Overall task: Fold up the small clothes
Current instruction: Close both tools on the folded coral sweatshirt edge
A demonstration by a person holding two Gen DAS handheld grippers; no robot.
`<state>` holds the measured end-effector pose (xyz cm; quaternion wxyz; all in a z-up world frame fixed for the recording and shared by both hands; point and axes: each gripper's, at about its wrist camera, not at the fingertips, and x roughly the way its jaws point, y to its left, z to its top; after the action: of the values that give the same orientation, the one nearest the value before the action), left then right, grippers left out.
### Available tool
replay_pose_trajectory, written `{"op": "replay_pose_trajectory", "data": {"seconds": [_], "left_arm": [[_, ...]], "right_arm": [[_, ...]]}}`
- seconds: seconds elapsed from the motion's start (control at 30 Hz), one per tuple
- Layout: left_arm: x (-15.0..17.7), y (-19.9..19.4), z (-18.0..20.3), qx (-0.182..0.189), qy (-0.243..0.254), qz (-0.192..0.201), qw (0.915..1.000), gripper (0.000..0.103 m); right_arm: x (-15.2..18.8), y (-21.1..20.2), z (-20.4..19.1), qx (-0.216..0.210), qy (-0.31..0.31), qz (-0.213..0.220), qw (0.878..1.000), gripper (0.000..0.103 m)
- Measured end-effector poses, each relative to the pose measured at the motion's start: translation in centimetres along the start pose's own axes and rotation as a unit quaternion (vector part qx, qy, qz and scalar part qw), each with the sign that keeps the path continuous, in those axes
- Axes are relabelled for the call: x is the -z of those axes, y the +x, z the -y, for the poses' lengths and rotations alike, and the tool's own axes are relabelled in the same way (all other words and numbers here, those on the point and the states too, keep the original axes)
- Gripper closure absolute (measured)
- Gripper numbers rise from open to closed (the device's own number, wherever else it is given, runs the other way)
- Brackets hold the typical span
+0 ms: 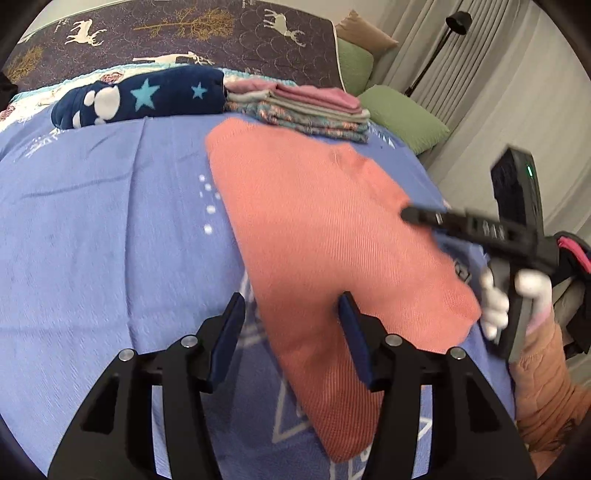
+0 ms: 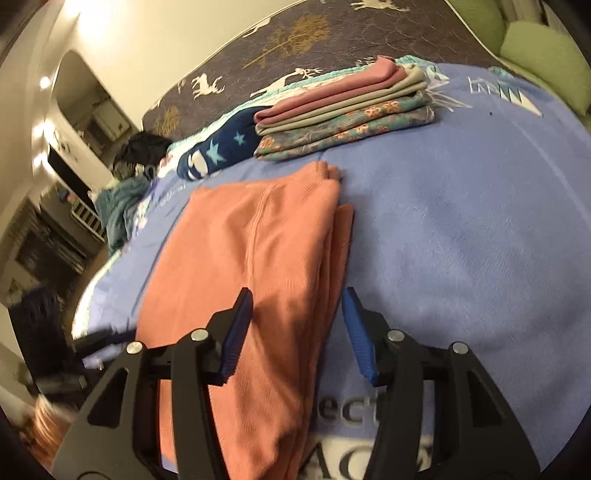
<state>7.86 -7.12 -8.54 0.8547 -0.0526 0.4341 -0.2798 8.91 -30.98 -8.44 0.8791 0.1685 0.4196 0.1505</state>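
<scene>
A salmon-orange knit garment (image 1: 325,229) lies folded in a long strip on the blue blanket (image 1: 103,229). My left gripper (image 1: 291,306) is open just above its near left edge, holding nothing. My right gripper (image 2: 297,302) is open over the garment's (image 2: 255,258) layered right edge, also empty. In the left wrist view the right gripper (image 1: 410,213) reaches in from the right, its tip over the garment's far edge, held by a white-gloved hand (image 1: 496,302).
A stack of folded clothes (image 1: 306,110) (image 2: 343,110) and a navy star-patterned piece (image 1: 144,98) (image 2: 218,147) lie at the blanket's far edge. Green pillows (image 1: 402,118), a floor lamp (image 1: 439,44) and curtains stand to the right. Brown deer-print bedding (image 1: 184,33) lies behind.
</scene>
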Motion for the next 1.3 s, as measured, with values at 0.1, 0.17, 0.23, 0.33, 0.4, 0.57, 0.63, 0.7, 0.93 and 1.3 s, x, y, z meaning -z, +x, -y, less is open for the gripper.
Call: {"op": "replay_pose_trajectory", "data": {"seconds": [0.1, 0.17, 0.23, 0.33, 0.4, 0.57, 0.63, 0.7, 0.93, 1.3], "left_arm": [[-1.0, 0.2, -0.4, 0.005, -0.002, 0.002, 1.0000, 0.049], [-1.4, 1.0, -0.9, 0.023, -0.009, -0.009, 0.9996, 0.049], [-1.6, 1.6, -1.5, 0.043, -0.024, -0.020, 0.9986, 0.047], [-1.6, 2.2, -2.3, 0.069, -0.044, -0.025, 0.9963, 0.045], [-1.8, 2.5, -2.5, 0.079, -0.047, -0.025, 0.9955, 0.045], [-3.2, 3.9, -2.8, 0.087, -0.047, -0.030, 0.9946, 0.045], [-3.9, 4.5, -3.0, 0.093, -0.052, -0.032, 0.9938, 0.045], [-4.6, 5.1, -3.3, 0.101, -0.059, -0.033, 0.9926, 0.045], [-5.9, 6.3, -2.9, 0.092, -0.045, -0.033, 0.9942, 0.046], [-5.5, 5.5, -0.3, 0.018, 0.036, -0.011, 0.9991, 0.053]], "right_arm": [[0.5, -0.2, -0.2, -0.004, -0.005, -0.009, 1.000, 0.049], [0.7, 0.0, -0.2, -0.008, -0.006, -0.016, 1.000, 0.048], [0.9, 0.5, -0.1, -0.012, -0.006, -0.020, 1.000, 0.047], [0.9, 0.8, 0.0, -0.029, -0.004, -0.023, 0.999, 0.044], [0.8, 1.1, 0.1, -0.040, -0.004, -0.025, 0.999, 0.043], [0.2, 2.1, 1.0, -0.092, 0.017, -0.037, 0.995, 0.042], [-0.2, 2.5, 1.6, -0.112, 0.030, -0.043, 0.992, 0.042], [-0.6, 2.9, 1.7, -0.121, 0.033, -0.050, 0.991, 0.042], [-2.1, 4.5, 1.2, -0.127, 0.026, -0.062, 0.990, 0.042], [-1.4, 3.5, 0.6, -0.088, 0.012, -0.034, 0.995, 0.061]]}}
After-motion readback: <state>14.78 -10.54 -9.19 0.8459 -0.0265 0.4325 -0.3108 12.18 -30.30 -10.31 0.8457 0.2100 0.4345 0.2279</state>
